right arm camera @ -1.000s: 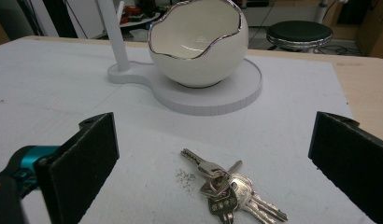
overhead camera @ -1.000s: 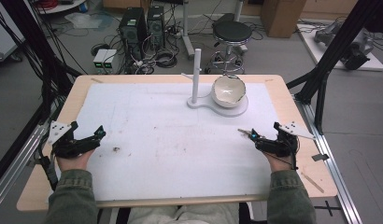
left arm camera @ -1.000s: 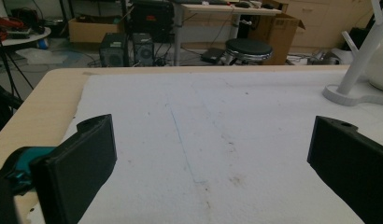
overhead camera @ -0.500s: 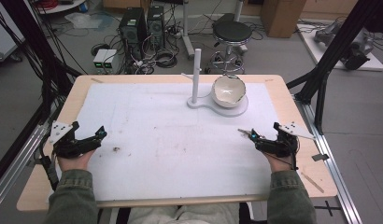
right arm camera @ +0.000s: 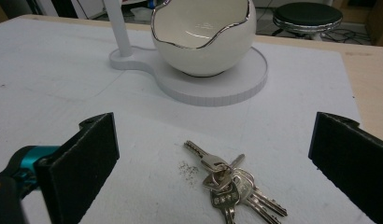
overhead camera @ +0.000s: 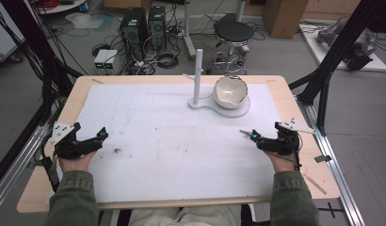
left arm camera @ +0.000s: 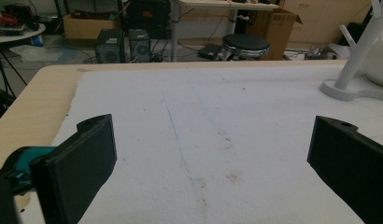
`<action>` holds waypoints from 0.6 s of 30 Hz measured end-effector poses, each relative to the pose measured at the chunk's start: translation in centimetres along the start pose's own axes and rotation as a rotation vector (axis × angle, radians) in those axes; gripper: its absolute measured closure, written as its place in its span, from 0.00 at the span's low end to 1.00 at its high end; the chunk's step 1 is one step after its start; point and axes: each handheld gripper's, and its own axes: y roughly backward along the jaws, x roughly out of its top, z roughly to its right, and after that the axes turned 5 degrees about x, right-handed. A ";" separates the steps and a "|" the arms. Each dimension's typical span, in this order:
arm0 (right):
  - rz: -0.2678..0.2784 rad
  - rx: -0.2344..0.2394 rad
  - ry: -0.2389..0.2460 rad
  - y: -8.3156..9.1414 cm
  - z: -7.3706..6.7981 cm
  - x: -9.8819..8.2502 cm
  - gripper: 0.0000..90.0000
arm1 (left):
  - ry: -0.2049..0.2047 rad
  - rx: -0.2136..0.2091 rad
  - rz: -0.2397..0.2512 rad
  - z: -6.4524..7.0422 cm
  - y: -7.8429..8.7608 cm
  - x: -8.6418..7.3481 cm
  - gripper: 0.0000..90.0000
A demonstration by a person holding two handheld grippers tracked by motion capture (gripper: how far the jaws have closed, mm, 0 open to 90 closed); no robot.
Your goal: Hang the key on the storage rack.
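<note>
A bunch of keys (right arm camera: 231, 184) lies on the white mat (overhead camera: 158, 141), between the wide-spread jaws of the right gripper (overhead camera: 257, 138). Beyond them, an egg-shaped bowl (right arm camera: 203, 35) sits on a white stand (right arm camera: 217, 86). Left gripper (overhead camera: 90, 141) also wide, over bare mat.

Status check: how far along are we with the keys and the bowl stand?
Nothing looks done yet. The keys lie on the white mat, between the open jaws of the right tool, ungrasped. The left tool rests open at the other side, holding nothing. The bowl on its stand looks empty. Whatever handling of the keys is intended remains.
</note>
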 end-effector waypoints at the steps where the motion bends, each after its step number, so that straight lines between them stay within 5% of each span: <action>1: -0.008 0.005 0.004 -0.1 0.0 0.1 0.01 | -0.003 -0.003 -0.004 0.0 0.0 0.0 0.02; 18: -0.108 0.025 0.054 -2.0 0.1 1.8 0.01 | -0.007 0.000 -0.008 0.1 -0.1 0.0 0.02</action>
